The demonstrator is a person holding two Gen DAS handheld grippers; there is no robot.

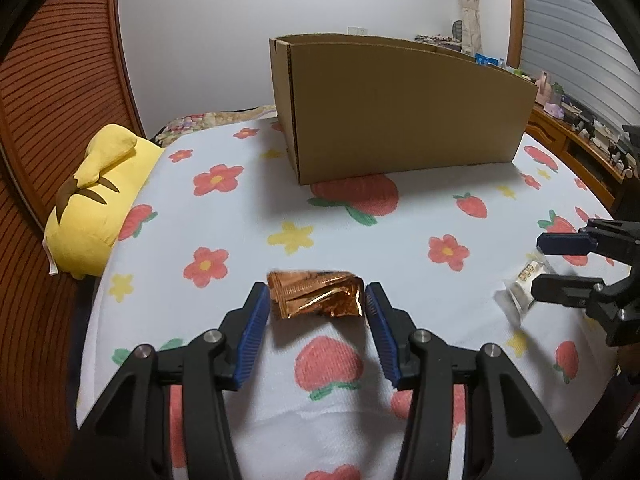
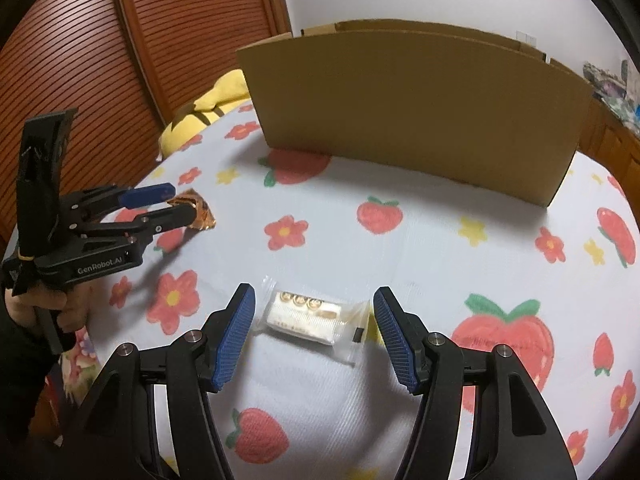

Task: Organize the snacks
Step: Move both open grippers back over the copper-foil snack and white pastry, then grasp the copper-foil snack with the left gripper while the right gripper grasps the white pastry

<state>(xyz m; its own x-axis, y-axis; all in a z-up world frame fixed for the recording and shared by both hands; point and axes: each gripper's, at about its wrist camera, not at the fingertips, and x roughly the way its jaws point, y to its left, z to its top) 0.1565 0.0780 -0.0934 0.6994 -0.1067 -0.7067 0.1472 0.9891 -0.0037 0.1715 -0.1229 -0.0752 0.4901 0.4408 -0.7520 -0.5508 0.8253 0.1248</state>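
Observation:
A shiny orange foil snack packet (image 1: pixel 318 295) lies on the flowered blanket, between the jaws of my open left gripper (image 1: pixel 317 300); the blue pads stand at its two ends. A white snack in clear wrap (image 2: pixel 310 317) lies between the jaws of my open right gripper (image 2: pixel 314 300), with gaps on both sides. An open cardboard box (image 1: pixel 400 108) stands farther back on the bed; its inside is hidden. In the right wrist view the left gripper (image 2: pixel 176 202) straddles the orange packet (image 2: pixel 196 210) at the left. In the left wrist view the right gripper (image 1: pixel 538 264) straddles the white snack (image 1: pixel 520 284).
A yellow plush pillow (image 1: pixel 96 200) lies at the bed's left edge by a brown slatted wardrobe (image 1: pixel 48 80). A wooden shelf with small items (image 1: pixel 576 128) runs along the right. The cardboard box (image 2: pixel 416 112) also fills the back of the right wrist view.

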